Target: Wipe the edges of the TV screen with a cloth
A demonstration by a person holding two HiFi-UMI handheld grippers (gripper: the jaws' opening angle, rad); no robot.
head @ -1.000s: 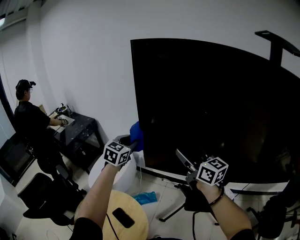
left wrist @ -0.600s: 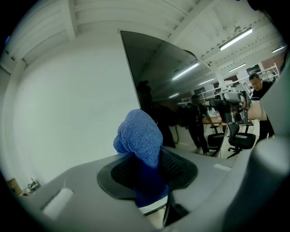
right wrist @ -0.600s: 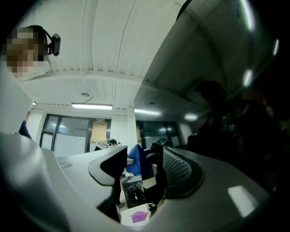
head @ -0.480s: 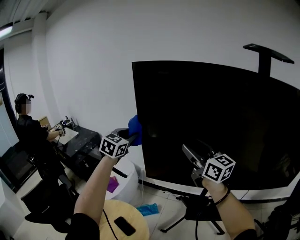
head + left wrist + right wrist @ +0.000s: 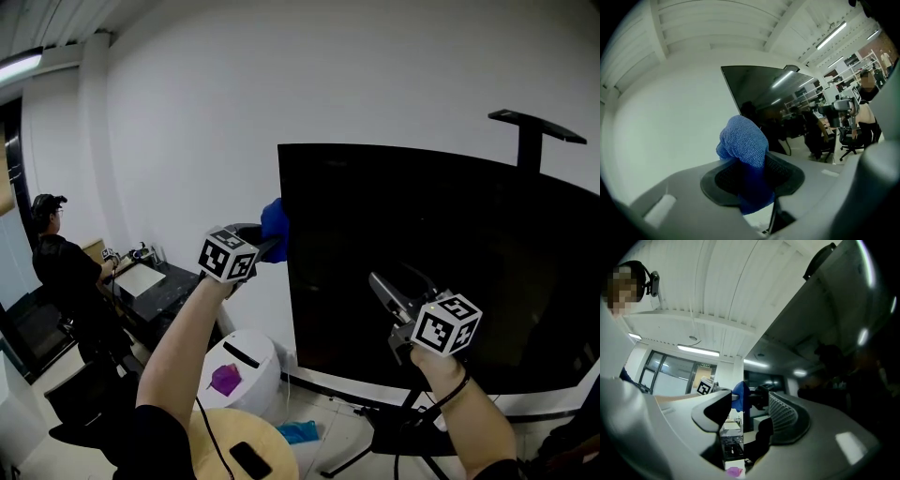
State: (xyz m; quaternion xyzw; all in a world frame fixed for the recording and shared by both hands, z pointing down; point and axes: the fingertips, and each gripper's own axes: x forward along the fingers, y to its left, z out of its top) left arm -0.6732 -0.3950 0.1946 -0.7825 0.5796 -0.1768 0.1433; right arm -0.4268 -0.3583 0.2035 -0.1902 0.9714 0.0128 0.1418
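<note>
TV screen (image 5: 422, 262) right side cut off, cloth (image 5: 743, 140) base hidden inside left tool (image 5: 752, 180)

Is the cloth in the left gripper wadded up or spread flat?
Wadded: the blue cloth bulges as a ball from the left gripper, jaws shut.
</note>
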